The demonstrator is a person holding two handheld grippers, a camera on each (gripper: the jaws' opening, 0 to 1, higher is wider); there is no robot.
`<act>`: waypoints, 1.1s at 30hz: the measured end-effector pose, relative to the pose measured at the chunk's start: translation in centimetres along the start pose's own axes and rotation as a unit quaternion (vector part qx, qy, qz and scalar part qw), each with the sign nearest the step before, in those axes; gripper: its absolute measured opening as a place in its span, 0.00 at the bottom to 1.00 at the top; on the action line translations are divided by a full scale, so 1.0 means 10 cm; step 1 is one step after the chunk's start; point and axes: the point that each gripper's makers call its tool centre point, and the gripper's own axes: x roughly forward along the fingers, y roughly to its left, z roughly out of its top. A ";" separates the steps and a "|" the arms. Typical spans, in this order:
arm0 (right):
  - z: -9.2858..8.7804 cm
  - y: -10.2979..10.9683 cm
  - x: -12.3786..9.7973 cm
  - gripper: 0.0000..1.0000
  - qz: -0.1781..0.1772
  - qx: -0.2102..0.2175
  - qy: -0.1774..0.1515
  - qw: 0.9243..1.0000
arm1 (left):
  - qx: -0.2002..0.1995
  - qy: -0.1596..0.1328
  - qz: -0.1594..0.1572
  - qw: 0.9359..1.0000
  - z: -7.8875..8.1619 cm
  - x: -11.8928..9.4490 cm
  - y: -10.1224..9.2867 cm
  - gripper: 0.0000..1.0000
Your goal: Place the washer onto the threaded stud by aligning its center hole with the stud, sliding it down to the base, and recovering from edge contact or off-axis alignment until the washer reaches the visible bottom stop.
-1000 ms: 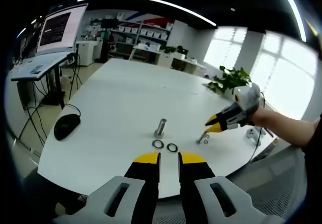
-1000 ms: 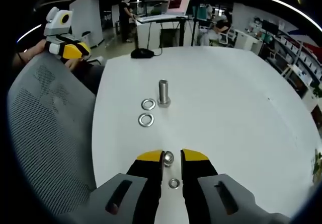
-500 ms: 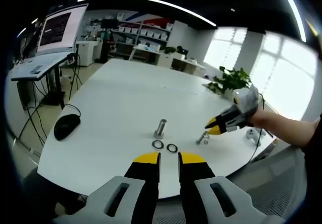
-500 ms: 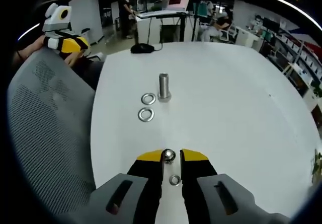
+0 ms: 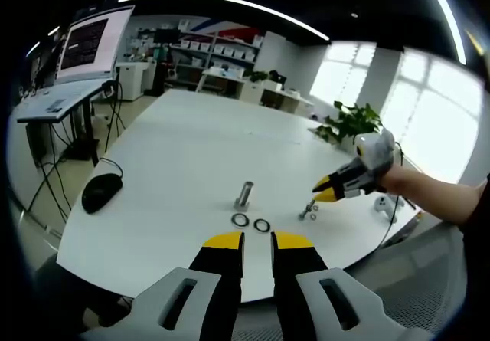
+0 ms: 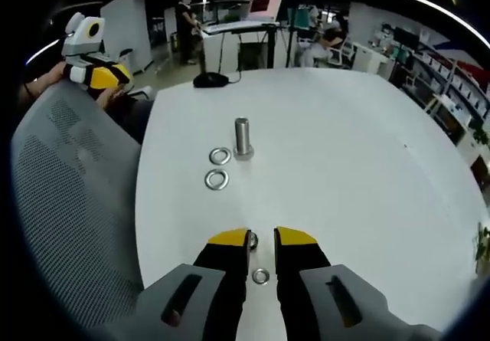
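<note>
- A big white table (image 5: 191,149) takes up most of the room ahead, its top bare apart from a few small metal parts near the edge closest to the person.
- A grey mesh chair back (image 6: 69,195) stands against the table's near side in the right gripper view.
- A monitor (image 5: 92,42) sits on a desk beyond the far corner, and a black mouse (image 5: 101,190) lies on the table near that end.
- The left gripper (image 5: 256,241) hangs back off the table's edge, its yellow-tipped jaws parted with nothing between them.
- The right gripper (image 6: 260,237) is down low over the table, jaws apart by a narrow gap; seen from the left gripper view (image 5: 320,194), it hovers just above a small bolt.
- The threaded stud (image 6: 243,136) stands upright on its hex base, in the open, well apart from both grippers.
- Two washers (image 6: 217,168) lie flat on the table just beside the stud's base, one next to the other, neither on the stud.
- A small bolt (image 6: 253,239) sits right at the right gripper's fingertips, between the jaws; I cannot tell if they touch it.
- Another washer (image 6: 261,276) lies flat on the table lower down between that gripper's jaws.
</note>
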 end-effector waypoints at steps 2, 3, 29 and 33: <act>0.00 -0.02 0.00 0.15 -0.004 0.000 -0.001 1.000 | 0.000 0.000 0.000 1.000 0.00 0.00 0.00 0.11; -0.01 -0.04 0.00 0.15 -0.007 0.001 -0.001 1.000 | 0.000 0.000 0.000 1.000 0.00 0.00 0.00 0.11; -0.44 -0.01 0.13 0.15 0.007 0.010 0.064 0.998 | 0.000 0.002 -0.002 1.000 -0.01 0.00 -0.01 0.11; -0.51 0.03 0.16 0.15 0.017 0.007 0.078 0.997 | 0.001 0.003 -0.002 1.000 -0.01 0.00 -0.01 0.11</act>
